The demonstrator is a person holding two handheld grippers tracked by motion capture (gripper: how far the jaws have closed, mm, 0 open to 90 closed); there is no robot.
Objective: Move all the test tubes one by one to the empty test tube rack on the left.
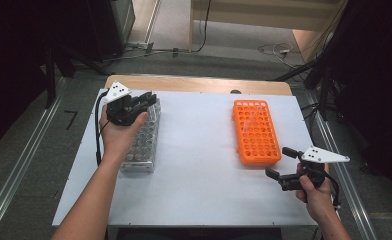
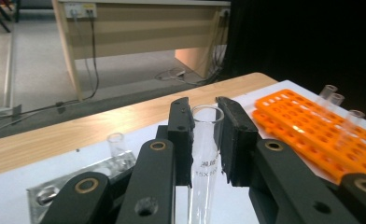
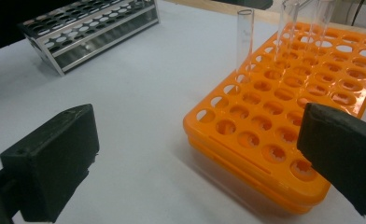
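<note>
**Glass tube clamped in the left claw above the metal rack**

White sheeting covers the surface, with bare wood showing along its far edge. Near the left edge, a metal rack lies lengthwise, and the left claw hangs over its far end. In the left gripper view its jaws are clamped on a clear test tube, held upright; whether the tube's lower end is in the rack, I cannot tell. Toward the right edge sits an orange rack with a few clear tubes standing at its far end. By the near right corner, the right claw has its jaws wide apart, holding nothing.
</note>
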